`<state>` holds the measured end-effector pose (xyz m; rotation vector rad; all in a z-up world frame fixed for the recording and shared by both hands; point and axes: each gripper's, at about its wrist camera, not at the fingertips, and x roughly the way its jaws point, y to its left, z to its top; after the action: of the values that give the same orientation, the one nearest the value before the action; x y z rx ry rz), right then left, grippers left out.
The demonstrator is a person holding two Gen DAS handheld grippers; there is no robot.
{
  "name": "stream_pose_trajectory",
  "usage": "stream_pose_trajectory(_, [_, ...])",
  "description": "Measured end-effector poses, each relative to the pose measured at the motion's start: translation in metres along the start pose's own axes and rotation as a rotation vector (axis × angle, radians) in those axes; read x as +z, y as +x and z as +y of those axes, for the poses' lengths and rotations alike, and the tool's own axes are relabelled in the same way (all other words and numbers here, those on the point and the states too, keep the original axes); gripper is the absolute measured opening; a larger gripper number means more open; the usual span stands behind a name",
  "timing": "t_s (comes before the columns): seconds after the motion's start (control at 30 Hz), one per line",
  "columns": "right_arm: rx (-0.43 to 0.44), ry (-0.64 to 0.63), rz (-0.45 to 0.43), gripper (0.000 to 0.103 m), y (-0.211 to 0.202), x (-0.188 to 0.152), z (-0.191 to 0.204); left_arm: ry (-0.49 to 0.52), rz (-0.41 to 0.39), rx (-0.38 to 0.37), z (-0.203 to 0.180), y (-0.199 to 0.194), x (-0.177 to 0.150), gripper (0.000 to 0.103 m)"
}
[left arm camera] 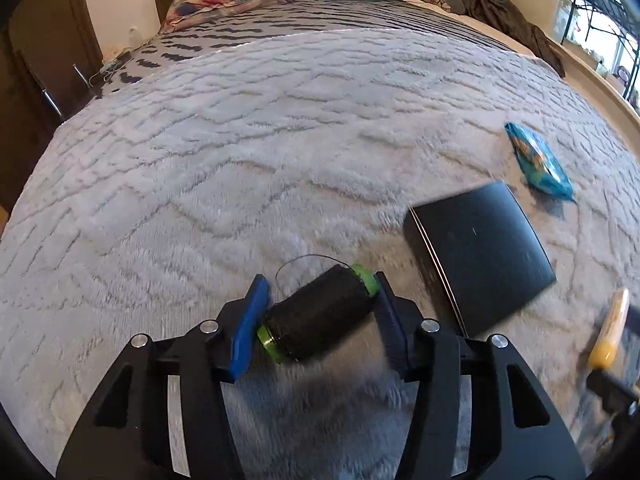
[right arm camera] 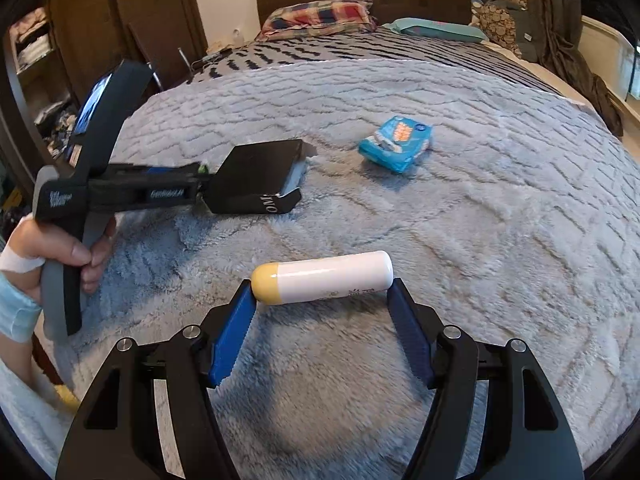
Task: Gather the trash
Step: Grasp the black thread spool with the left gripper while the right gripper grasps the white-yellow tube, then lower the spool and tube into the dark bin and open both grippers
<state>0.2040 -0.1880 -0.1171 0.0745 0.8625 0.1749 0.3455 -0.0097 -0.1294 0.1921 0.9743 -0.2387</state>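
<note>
My left gripper (left arm camera: 318,312) is shut on a black thread spool with green ends (left arm camera: 318,312), held endwise between its blue pads above the grey bedspread. My right gripper (right arm camera: 322,284) is shut on a white tube with a yellow cap (right arm camera: 322,280), held lengthwise between its fingertips; the tube also shows in the left wrist view (left arm camera: 610,330). A black box (left arm camera: 480,258) lies on the bed to the right of the left gripper; it also shows in the right wrist view (right arm camera: 256,178). A blue snack packet (left arm camera: 538,162) lies beyond it, and shows in the right wrist view (right arm camera: 396,142).
A fluffy grey blanket (left arm camera: 240,160) covers the bed. Pillows (right arm camera: 320,16) lie at the headboard. Dark clothes (left arm camera: 504,4) hang at the far right. A wardrobe and shelves (right arm camera: 40,80) stand on the left.
</note>
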Motion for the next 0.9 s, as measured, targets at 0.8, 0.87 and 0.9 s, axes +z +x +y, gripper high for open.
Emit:
stream_pose_trajectory(0.8, [-0.003,0.071,-0.077,0.068,-0.130,-0.103,-0.008,0.005,-0.184,-0.038,-0.085,-0.179,-0.164,0.051])
stream_pose_trajectory(0.87, [0.003,0.089,-0.055,0.068,-0.130,-0.121,-0.008,0.002,-0.181,-0.045,-0.091,-0.182,-0.183,0.050])
stream_pose_trajectory(0.9, [0.010,0.098,-0.043,0.068,-0.129,-0.128,-0.009,0.002,-0.175,-0.055,-0.094,-0.182,-0.194,0.051])
